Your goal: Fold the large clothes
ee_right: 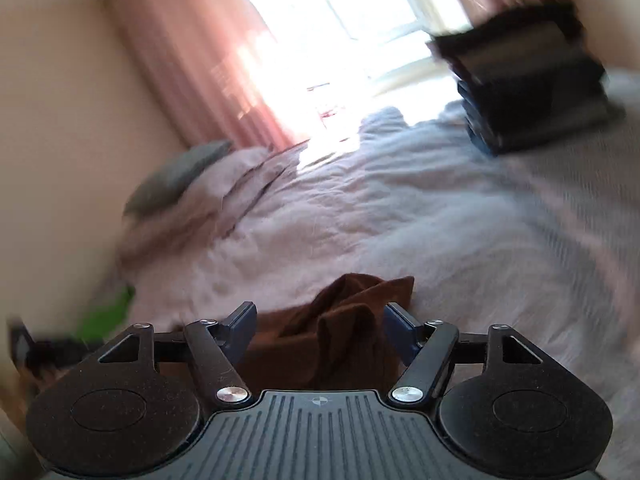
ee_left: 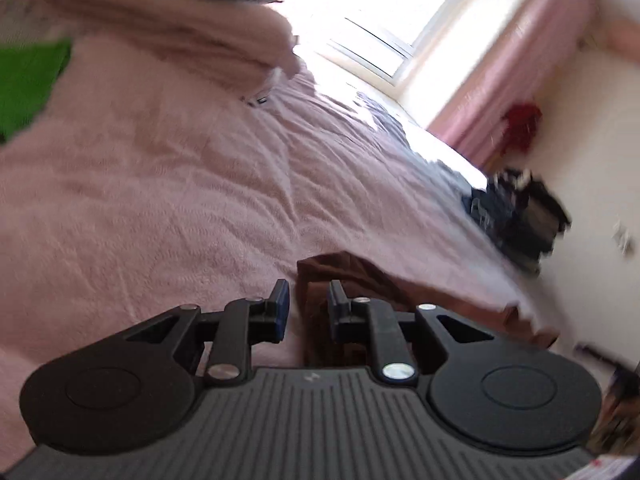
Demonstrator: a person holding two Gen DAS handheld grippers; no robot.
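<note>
A brown garment [ee_left: 360,276] lies crumpled near the edge of a bed with a pink cover [ee_left: 160,180]. My left gripper [ee_left: 308,312] hovers right over one end of it. Its jaws stand a little apart, and the cloth sits in the gap against the right finger [ee_left: 336,312] without being pinched. In the right wrist view the same brown garment [ee_right: 360,300] bunches up between and beyond the fingertips. My right gripper [ee_right: 320,332] is wide open around it, with neither pad pressing on the cloth. Both views are blurred.
A stack of dark folded clothes [ee_left: 516,216] [ee_right: 532,92] sits at the far side of the bed. A green item [ee_left: 28,80] [ee_right: 108,316] lies at the left. A bundled pink blanket [ee_left: 180,28] and a grey pillow [ee_right: 176,176] lie toward the window [ee_left: 400,12].
</note>
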